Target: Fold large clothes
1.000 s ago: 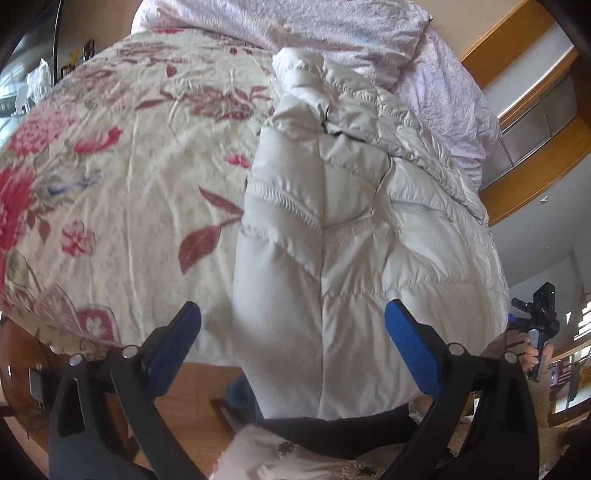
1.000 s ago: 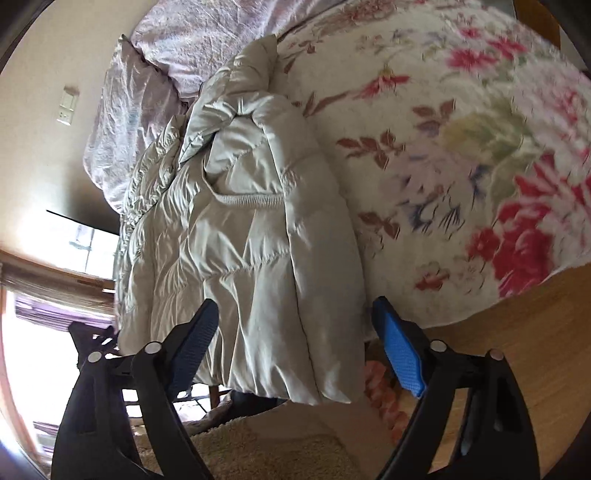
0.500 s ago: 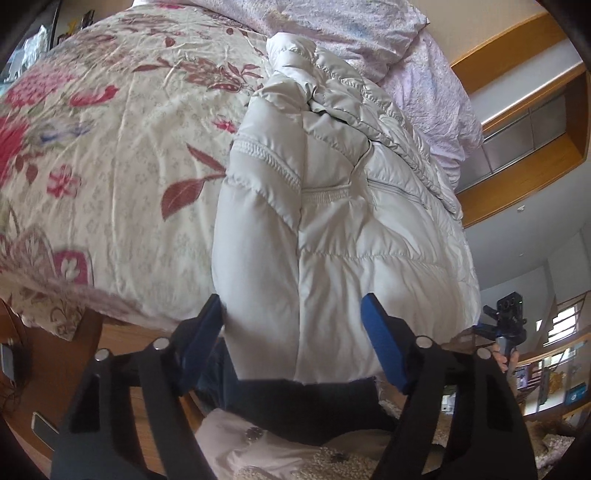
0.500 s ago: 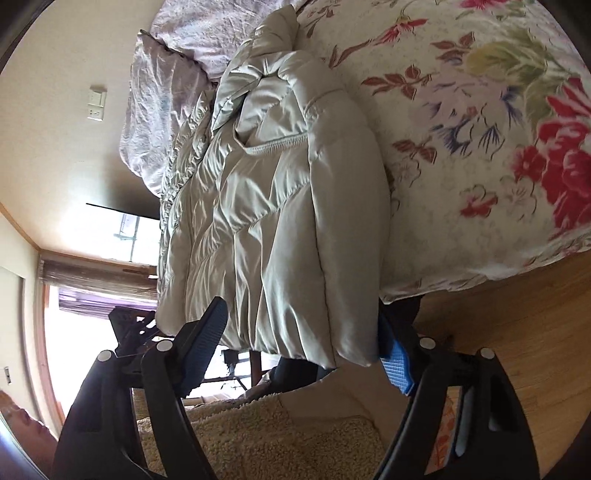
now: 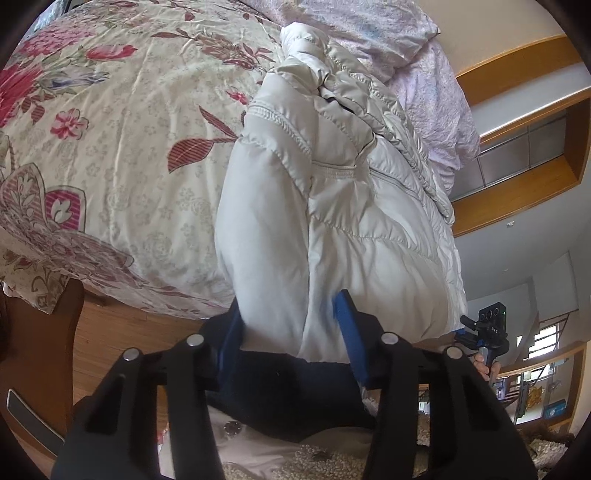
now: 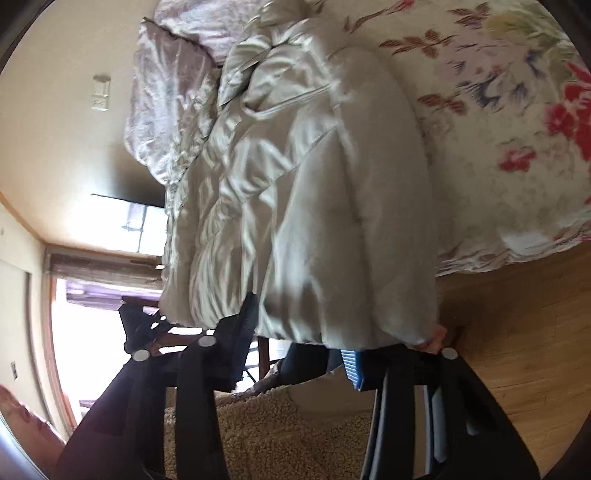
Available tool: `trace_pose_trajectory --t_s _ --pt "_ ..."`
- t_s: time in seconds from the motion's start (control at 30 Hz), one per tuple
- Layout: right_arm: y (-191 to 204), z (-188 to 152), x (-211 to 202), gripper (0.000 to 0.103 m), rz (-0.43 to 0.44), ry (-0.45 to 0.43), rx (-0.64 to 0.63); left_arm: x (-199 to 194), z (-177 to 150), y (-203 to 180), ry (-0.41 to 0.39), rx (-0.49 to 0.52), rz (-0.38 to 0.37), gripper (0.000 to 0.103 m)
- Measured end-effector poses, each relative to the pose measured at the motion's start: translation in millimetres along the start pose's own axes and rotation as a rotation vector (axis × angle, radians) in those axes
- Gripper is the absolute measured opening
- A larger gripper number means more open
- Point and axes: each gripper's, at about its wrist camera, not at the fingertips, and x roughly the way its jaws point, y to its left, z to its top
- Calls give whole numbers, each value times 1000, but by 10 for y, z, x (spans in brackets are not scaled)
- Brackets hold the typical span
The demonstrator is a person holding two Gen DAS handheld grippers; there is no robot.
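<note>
Both claws [image 5: 288,332] [image 6: 299,339] are closing around the puffy quilted cream jacket's [image 5: 332,221] hem.

jacket [image 5: 351,221]: quilted cloth, showing a soft sheen
bedspread [image 5: 110,147]: matt printed cloth, lying wrinkled
floor [image 6: 517,332]: smooth wood, gleaming faintly
pillow [image 5: 369,33]: crinkled cloth

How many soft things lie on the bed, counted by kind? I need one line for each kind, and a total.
Puffer jacket, cream-white: 1
Floral bedspread, under the jacket: 1
Lilac pillow, at the far end: 1
Total: 3
</note>
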Motion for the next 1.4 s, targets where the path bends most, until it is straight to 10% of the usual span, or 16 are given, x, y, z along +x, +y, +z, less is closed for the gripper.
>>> trace_pose_trajectory --t_s 0.37,0.53,0.7,1.0,1.4 --pt "-158 70 -291 47 -8 -91 50 122 14 -41 9 10 -6 62" --pt "-34 68 -264 19 -31 -147 -7 75 -9 -47 -10 10 10 38" --pt "218 105 -258 13 -67 -210 -85 -61 33 -232 -55 55 19 20" --pt "882 399 -433 10 -130 -419 -257 -586 427 -806 -284 166 8 18" --pt "1878 991 -537 9 -347 -767 -498 -538 1422 -1439 -524 255 182 18"
